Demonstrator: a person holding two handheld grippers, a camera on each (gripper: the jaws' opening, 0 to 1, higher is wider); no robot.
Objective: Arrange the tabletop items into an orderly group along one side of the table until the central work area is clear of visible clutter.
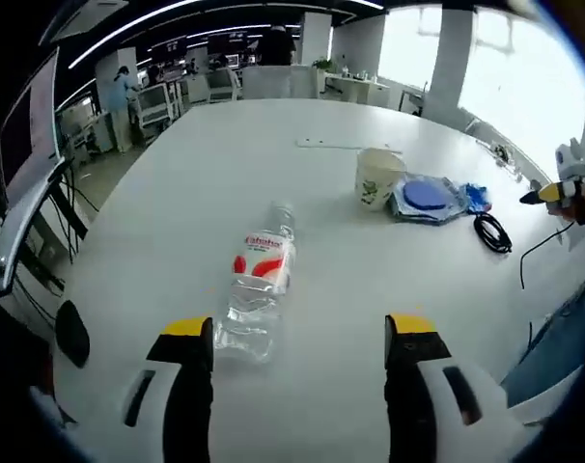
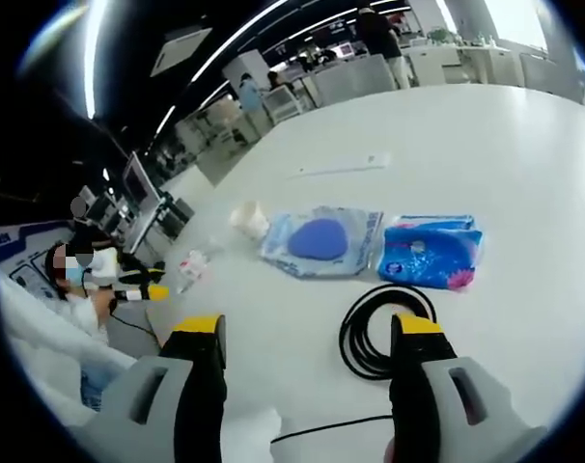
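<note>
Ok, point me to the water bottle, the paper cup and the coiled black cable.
water bottle (image 1: 259, 285), left gripper view, on its red label.
paper cup (image 1: 377, 180), left gripper view, on its side wall.
coiled black cable (image 2: 355, 349), right gripper view, on the coil's left loop.

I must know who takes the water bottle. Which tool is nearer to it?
Left. The left tool is open right before the lying water bottle. The right tool faces the black cable, far from it.

White table (image 1: 177, 193) with bottle (image 1: 257, 280), cup (image 1: 377, 177)
</note>
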